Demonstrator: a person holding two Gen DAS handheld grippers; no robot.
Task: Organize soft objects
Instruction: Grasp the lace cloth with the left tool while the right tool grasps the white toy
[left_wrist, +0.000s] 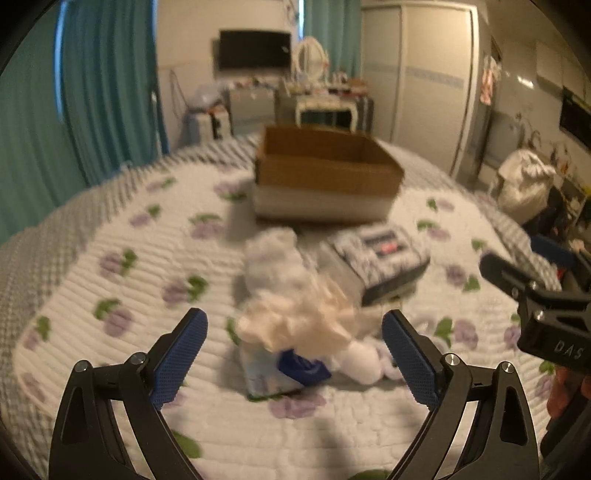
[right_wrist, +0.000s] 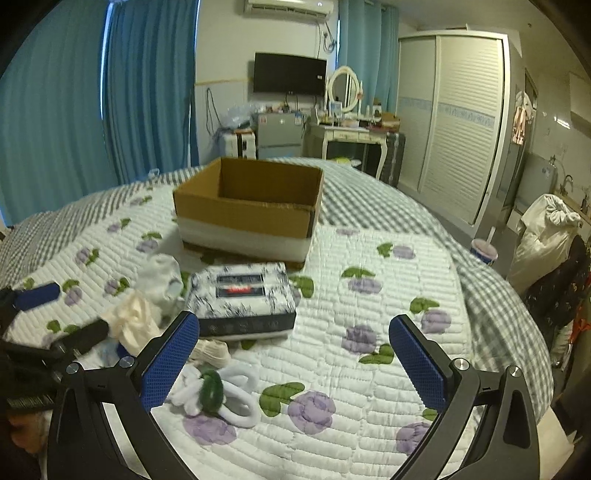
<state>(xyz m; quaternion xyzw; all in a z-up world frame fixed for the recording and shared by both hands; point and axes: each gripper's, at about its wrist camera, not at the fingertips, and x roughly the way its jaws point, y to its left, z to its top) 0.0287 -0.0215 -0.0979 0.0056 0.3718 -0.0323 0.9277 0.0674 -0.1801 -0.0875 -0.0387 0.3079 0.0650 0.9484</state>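
Observation:
An open cardboard box (right_wrist: 251, 206) (left_wrist: 325, 173) stands on the quilted bed. In front of it lies a patterned tissue pack (right_wrist: 242, 301) (left_wrist: 380, 258). Left of the pack sit a white cloth bundle (right_wrist: 159, 273) (left_wrist: 273, 258) and cream crumpled cloth (right_wrist: 135, 321) (left_wrist: 299, 317) over a blue-and-white packet (left_wrist: 280, 373). White hair ties with a green ring (right_wrist: 212, 391) lie near my right gripper's left finger. My left gripper (left_wrist: 291, 354) is open around the cream cloth pile. My right gripper (right_wrist: 295, 358) is open over bare quilt. The right gripper (left_wrist: 524, 291) shows at the left view's edge.
The bed's floral quilt (right_wrist: 369, 314) fills the foreground. Beyond it are blue curtains (right_wrist: 110, 110), a TV (right_wrist: 290, 72), a dresser with mirror (right_wrist: 347, 136) and a wardrobe (right_wrist: 454, 122). A white bag (right_wrist: 543, 240) sits right of the bed.

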